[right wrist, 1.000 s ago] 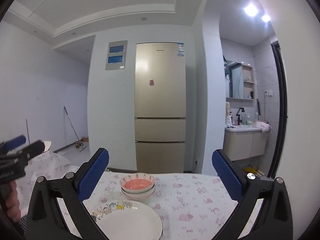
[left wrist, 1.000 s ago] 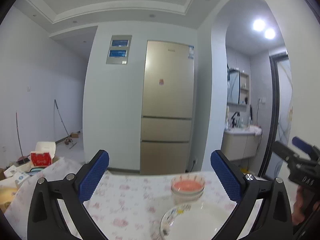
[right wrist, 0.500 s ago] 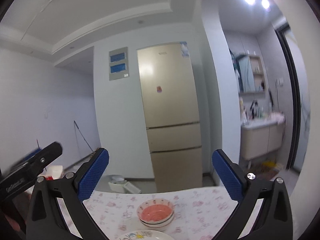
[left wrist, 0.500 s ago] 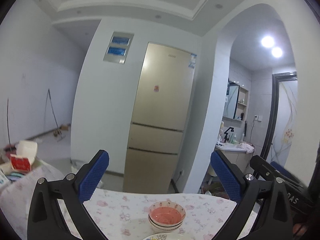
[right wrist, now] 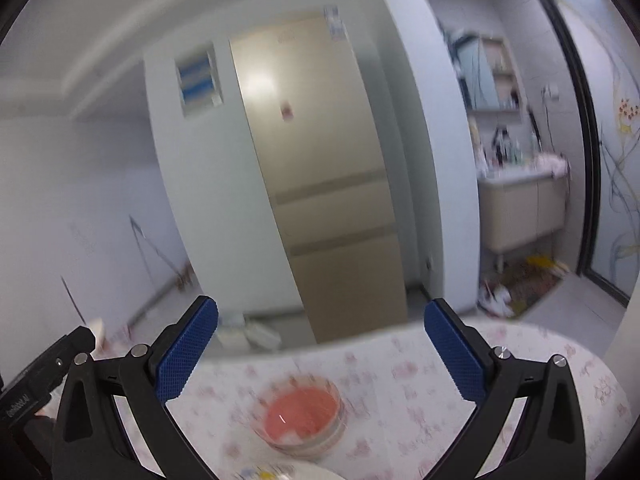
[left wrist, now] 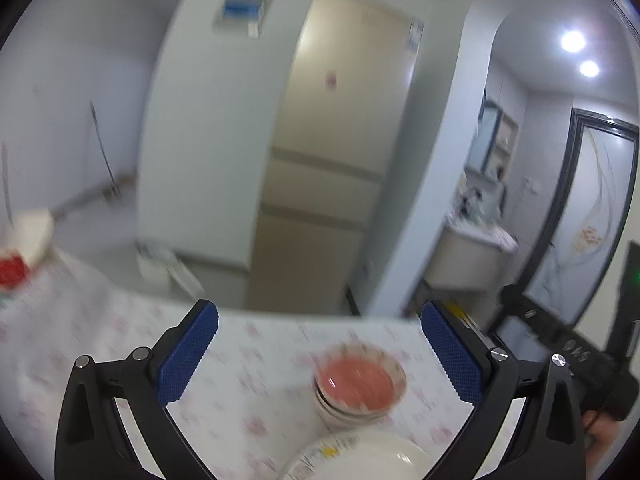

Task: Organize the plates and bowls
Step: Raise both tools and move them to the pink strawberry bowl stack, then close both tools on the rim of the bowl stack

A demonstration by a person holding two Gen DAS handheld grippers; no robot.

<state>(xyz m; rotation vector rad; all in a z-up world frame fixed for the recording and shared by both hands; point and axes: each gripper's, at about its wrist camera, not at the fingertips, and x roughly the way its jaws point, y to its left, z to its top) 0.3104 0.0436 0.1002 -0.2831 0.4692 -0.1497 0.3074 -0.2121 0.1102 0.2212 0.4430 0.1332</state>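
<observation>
Both views are blurred. The left gripper (left wrist: 320,354) hangs above a desk covered in a white cloth with small pink flowers (left wrist: 248,400), its blue-padded black fingers (left wrist: 188,354) spread wide with nothing between them. The right gripper (right wrist: 320,354) is likewise wide open and empty over the same desk; its black body also shows at the right edge of the left wrist view, with part of a hand under it.

A small stack of shallow bowls with a pink-red inside and a patterned rim (left wrist: 360,386) sits on the desk, ahead of and between the fingers of both grippers, touching neither. Just in front of the bowls, at the bottom edge, lies a stack of round white plates with a coloured print on the rim (left wrist: 356,460); whether plates and bowls touch cannot be told.

Behind the desk stands a tall beige refrigerator (right wrist: 320,168) against a white wall, with a washroom doorway to its right.
</observation>
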